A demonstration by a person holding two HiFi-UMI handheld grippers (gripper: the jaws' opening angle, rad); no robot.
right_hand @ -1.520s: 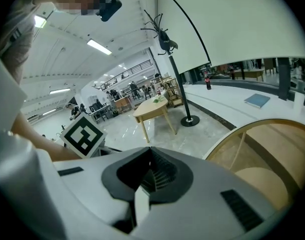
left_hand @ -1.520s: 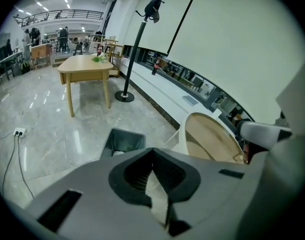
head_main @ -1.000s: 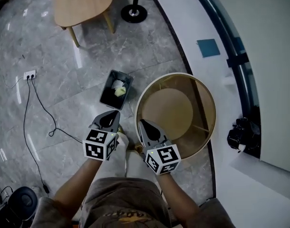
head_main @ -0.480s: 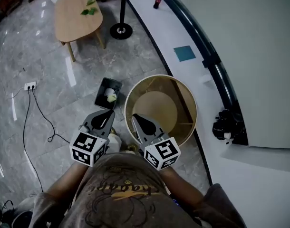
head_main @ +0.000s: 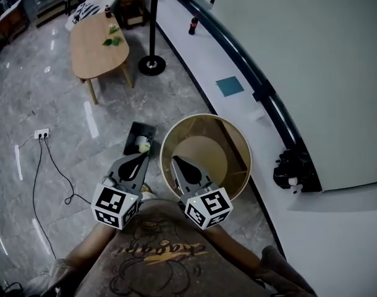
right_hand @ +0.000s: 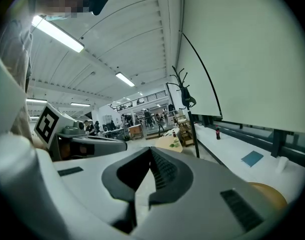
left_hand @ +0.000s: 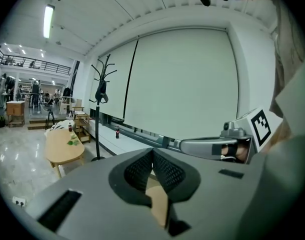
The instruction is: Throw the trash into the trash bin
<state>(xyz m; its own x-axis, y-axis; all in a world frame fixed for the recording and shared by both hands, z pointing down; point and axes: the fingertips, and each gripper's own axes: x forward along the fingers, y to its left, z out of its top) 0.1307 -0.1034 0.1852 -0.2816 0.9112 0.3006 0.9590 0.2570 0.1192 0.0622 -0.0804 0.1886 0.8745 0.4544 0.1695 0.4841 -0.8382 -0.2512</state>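
A small black trash bin (head_main: 141,140) stands on the grey marble floor with pale white and yellow trash inside it. My left gripper (head_main: 142,157) hovers high above the floor just short of the bin, jaws shut with nothing between them. My right gripper (head_main: 175,160) is beside it over the near rim of a round tan drum table (head_main: 237,140), also shut and empty. In the left gripper view the closed left gripper (left_hand: 152,151) points nearly level across the room, with the right gripper (left_hand: 212,146) alongside. The right gripper (right_hand: 151,151) likewise faces into the hall.
A wooden coffee table (head_main: 89,53) with green scraps (head_main: 111,40) stands farther off, a stanchion post base (head_main: 151,65) beside it. A power strip (head_main: 40,133) and its cable lie on the floor at left. A black device (head_main: 292,169) sits on the white ledge at right.
Both grippers have risen side by side, still shut. The view has lifted, so the bin and drum table look smaller and more of the hall shows.
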